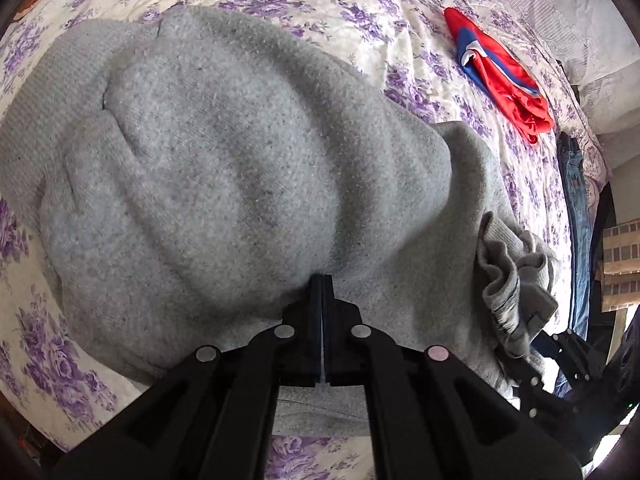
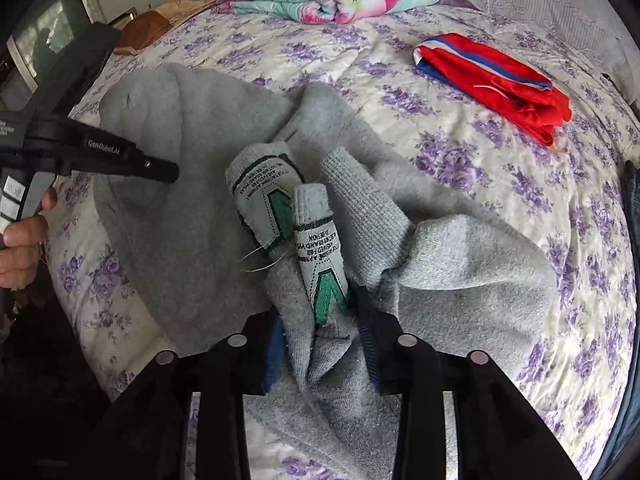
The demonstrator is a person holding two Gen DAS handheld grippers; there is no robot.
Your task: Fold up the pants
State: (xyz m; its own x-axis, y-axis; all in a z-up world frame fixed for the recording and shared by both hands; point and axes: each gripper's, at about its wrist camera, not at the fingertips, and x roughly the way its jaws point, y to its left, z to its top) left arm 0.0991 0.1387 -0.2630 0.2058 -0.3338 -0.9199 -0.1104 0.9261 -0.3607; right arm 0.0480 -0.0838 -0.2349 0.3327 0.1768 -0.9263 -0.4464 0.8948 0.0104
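Grippers left (image 1: pixel 322 280) and right (image 2: pixel 320 320) both pinch grey pants (image 1: pixel 224 168) edges

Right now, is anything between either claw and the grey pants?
Nothing visible: the left claw is shut on the grey pants, and the right claw grips their bunched waistband. The red garment lies apart.

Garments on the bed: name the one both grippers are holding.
The grey fleece pants: the left gripper and right gripper both clamp them, while the folded red shorts lie apart, untouched.
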